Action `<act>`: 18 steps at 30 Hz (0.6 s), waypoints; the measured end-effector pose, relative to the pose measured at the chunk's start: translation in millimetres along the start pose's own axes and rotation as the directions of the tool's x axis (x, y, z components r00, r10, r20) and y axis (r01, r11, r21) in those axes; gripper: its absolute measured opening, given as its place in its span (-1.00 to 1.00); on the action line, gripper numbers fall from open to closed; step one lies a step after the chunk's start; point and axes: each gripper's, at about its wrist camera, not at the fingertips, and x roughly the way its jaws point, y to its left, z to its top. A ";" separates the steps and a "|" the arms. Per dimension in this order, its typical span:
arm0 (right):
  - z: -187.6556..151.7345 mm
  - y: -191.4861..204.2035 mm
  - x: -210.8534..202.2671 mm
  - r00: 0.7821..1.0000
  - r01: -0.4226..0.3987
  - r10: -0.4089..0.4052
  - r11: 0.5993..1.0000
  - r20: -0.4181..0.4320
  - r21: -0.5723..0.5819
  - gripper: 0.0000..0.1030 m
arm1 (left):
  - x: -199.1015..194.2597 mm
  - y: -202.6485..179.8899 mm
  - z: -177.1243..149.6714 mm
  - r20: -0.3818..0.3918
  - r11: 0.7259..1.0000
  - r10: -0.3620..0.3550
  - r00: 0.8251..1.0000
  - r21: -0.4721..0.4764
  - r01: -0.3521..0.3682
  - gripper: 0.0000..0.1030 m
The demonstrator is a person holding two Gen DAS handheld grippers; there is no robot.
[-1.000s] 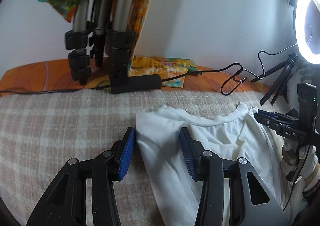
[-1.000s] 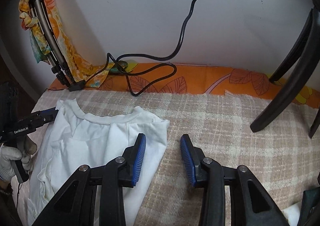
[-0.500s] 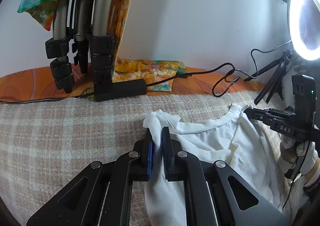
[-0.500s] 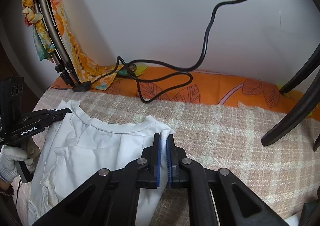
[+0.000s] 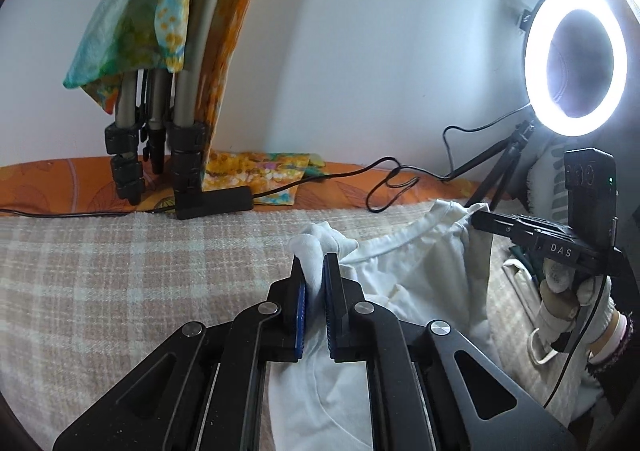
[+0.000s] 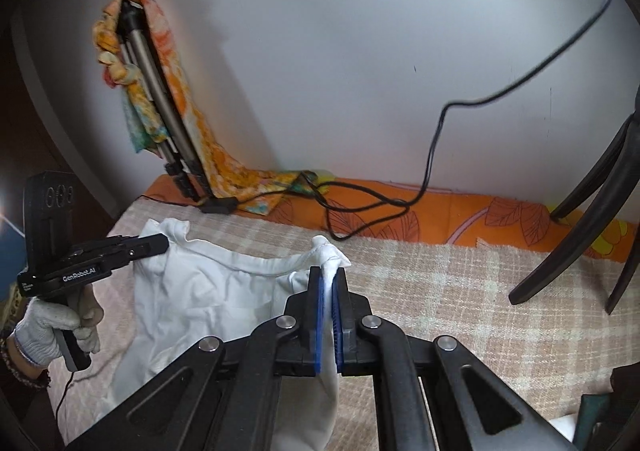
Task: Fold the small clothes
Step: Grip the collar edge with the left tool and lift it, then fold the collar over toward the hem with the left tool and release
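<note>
A small white T-shirt (image 5: 416,275) hangs between my two grippers above the checked blanket. My left gripper (image 5: 314,271) is shut on one shoulder corner of the shirt, with cloth bunched above the blue pads. My right gripper (image 6: 329,283) is shut on the other shoulder corner. The shirt (image 6: 208,291) sags between them, its neckline stretched across the top. In the left wrist view the right gripper (image 5: 478,217) shows at the shirt's far corner. In the right wrist view the left gripper (image 6: 162,243) shows at the shirt's left corner.
A checked beige blanket (image 5: 120,271) covers the surface over an orange leaf-print sheet (image 6: 460,215). A folded tripod (image 5: 184,139) draped with a colourful scarf leans on the wall. A lit ring light (image 5: 576,59) stands at right. Black cables (image 6: 360,207) and dark chair legs (image 6: 580,243) lie nearby.
Both grippers went from open to shut on the shirt's shoulder corners, then lifted them, so the shirt's top now hangs raised off the blanket.
</note>
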 end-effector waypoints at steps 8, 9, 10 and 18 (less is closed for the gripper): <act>-5.3 27.8 -49.8 0.999 -0.033 0.035 0.997 0.031 -0.064 -0.97 | -40.6 -28.2 -11.1 0.020 0.999 -0.013 1.000 0.047 0.012 -0.88; -8.0 31.2 -56.8 0.999 -0.037 0.040 0.997 0.035 -0.070 -0.98 | -47.4 -32.8 -13.9 0.023 0.998 -0.011 1.000 0.055 0.010 -0.88; -11.1 34.6 -64.4 0.998 -0.041 0.044 0.996 0.038 -0.073 -0.98 | -53.5 -36.6 -16.5 0.025 0.998 -0.011 1.000 0.061 0.009 -0.88; -49.0 69.5 -113.6 0.997 -0.062 0.068 0.988 0.039 -0.143 -0.98 | -96.2 -66.3 -51.1 0.028 0.993 -0.025 0.999 0.113 0.022 -0.88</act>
